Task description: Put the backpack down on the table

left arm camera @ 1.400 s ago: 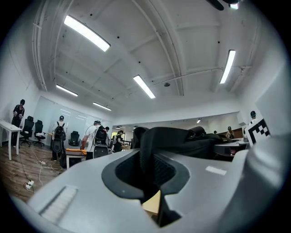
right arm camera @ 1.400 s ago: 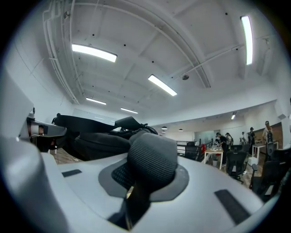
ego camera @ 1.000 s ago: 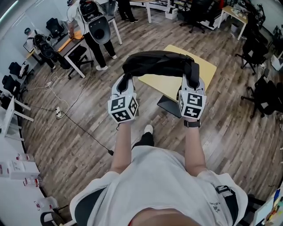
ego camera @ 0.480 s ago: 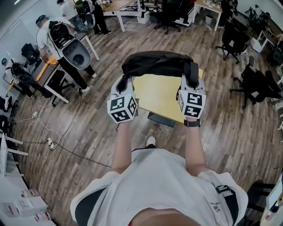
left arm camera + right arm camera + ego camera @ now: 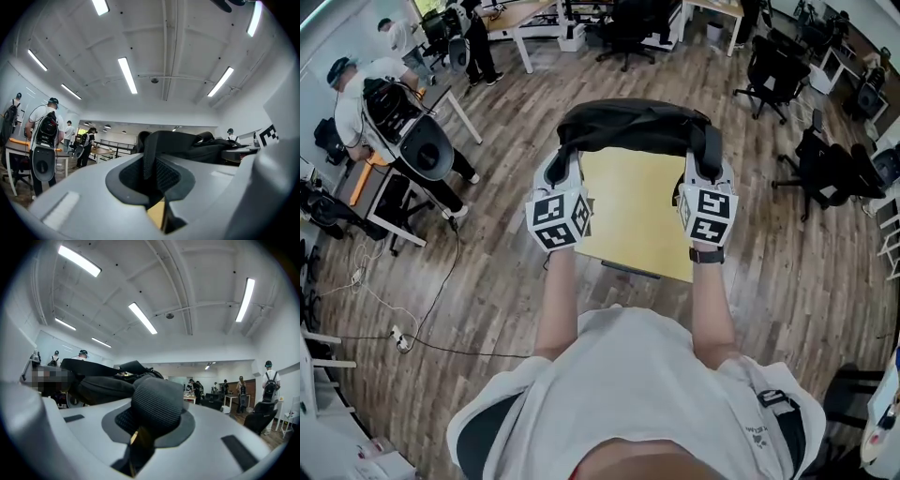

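Note:
A black backpack (image 5: pixel 633 127) hangs level between my two grippers, over the far edge of a small yellow table (image 5: pixel 637 216). My left gripper (image 5: pixel 564 164) is shut on a thin black strap (image 5: pixel 151 161) at the bag's left end. My right gripper (image 5: pixel 710 161) is shut on a thick padded strap (image 5: pixel 157 401) at the right end. In the left gripper view the bag's body (image 5: pixel 201 145) stretches off to the right; in the right gripper view the body (image 5: pixel 101 385) runs to the left. The backpack is held above the table, and its underside is hidden.
The table stands on a wooden floor (image 5: pixel 487 272) right in front of the person. People wearing backpacks stand by desks at the left (image 5: pixel 370 94). Office chairs (image 5: pixel 773 70) crowd the right and back. A cable (image 5: pixel 431 300) trails over the floor at the left.
The person has walked up to the table: it has slid from the upper right to straight under the backpack and between the arms. Both grippers keep their hold on the straps.

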Demonstrator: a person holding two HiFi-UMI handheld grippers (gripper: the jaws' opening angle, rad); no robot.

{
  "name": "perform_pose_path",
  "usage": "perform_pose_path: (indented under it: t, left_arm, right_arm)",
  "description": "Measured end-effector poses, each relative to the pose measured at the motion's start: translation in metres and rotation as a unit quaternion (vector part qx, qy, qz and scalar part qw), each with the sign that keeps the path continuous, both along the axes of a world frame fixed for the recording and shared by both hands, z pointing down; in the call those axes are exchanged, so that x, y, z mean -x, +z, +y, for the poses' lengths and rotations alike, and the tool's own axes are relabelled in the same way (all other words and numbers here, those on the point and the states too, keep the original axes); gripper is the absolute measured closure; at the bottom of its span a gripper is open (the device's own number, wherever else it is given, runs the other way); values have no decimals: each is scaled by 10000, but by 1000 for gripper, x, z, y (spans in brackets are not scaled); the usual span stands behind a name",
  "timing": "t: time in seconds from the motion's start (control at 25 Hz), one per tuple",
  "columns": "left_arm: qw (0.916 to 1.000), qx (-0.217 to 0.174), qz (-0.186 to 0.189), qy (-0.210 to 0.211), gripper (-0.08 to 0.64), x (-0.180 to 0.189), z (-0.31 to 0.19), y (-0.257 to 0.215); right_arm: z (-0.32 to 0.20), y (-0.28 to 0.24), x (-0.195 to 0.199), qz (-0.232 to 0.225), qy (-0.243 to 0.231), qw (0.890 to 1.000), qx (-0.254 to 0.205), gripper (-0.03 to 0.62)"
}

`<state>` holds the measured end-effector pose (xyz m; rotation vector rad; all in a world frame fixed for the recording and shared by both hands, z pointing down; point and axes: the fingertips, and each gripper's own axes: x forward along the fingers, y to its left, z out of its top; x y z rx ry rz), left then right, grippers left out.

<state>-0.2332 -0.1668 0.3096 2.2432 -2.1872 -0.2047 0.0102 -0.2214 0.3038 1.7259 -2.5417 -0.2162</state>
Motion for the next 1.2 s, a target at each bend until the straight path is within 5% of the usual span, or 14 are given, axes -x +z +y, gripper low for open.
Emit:
perform_pose_path:
  t: [0.48,1.2]
  left_arm:
    - [9982,128,-81,587,522,-14,-107,16]
    - [9883,1247,33,874,522,-101,-218,113]
  right_arm:
    - [-81,19,-17,-89,611,9980,126,520]
    - [-177,112,-106,113,906,9886,1196,520]
